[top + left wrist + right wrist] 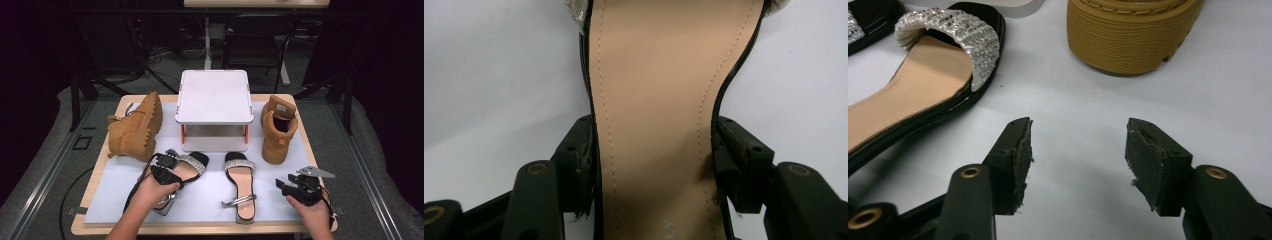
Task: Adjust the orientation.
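A black sandal with a tan insole [654, 90] and a glittery toe strap [196, 162] sits at the front left of the white mat. My left gripper [175, 170] [654, 165] is shut on that sandal's narrow waist, one jaw on each edge. Whether the sandal is off the mat I cannot tell. Its partner sandal [240, 182] [923, 85] lies flat in the middle front, its ankle strap loose across the heel. My right gripper [286, 182] [1078, 150] hovers open over bare mat to the right of that sandal, holding nothing.
A white two-level stand [214, 97] occupies the back centre. A tan boot [135, 127] lies on its side at the left. Another tan boot [277, 130] [1133, 35] stands upright at the right, just beyond my right gripper. The white mat [210, 200] covers the wooden table.
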A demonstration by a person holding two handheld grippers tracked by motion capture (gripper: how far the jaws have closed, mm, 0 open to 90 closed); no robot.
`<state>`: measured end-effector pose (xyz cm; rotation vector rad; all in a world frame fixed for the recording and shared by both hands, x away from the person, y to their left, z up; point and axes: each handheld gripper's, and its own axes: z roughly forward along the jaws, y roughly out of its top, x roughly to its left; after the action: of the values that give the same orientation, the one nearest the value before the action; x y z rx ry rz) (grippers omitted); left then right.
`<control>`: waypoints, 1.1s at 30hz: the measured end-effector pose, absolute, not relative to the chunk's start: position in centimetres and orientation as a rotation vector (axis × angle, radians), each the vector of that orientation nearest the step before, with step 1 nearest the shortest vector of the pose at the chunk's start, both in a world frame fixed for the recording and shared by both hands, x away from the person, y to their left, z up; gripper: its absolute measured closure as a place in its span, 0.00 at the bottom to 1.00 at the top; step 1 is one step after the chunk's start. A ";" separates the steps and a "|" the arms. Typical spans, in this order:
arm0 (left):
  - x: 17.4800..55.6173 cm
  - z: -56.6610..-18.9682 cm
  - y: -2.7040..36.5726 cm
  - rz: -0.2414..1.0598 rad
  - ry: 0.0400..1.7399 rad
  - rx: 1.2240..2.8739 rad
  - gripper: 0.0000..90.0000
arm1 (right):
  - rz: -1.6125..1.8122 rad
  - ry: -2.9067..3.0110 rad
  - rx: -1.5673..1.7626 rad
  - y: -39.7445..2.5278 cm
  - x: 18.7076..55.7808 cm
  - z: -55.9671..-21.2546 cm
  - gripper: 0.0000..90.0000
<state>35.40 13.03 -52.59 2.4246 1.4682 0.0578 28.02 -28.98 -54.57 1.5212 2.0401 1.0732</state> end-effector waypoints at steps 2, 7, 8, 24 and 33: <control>35.5 -52.6 13.0 0.065 1.470 2.416 0.46 | 1.077 2.044 1.513 -28.6 27.9 -54.2 0.44; 35.6 -52.6 13.1 0.054 1.459 2.428 0.44 | 1.055 2.102 1.475 -26.8 27.7 -52.9 0.34; 35.6 -52.6 13.1 0.049 1.459 2.416 0.44 | 1.041 2.117 1.455 -26.3 27.6 -52.5 0.33; 35.1 -51.6 14.3 0.044 1.427 2.365 0.36 | 0.931 2.244 1.438 -17.8 29.4 -50.4 0.27; 34.9 -51.4 14.2 0.049 1.413 2.356 0.36 | 0.850 2.305 1.436 -15.6 29.4 -52.1 0.27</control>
<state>34.91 14.24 -51.36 2.3564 1.4130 0.0493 29.37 -15.59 -52.10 1.4358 2.3053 0.8504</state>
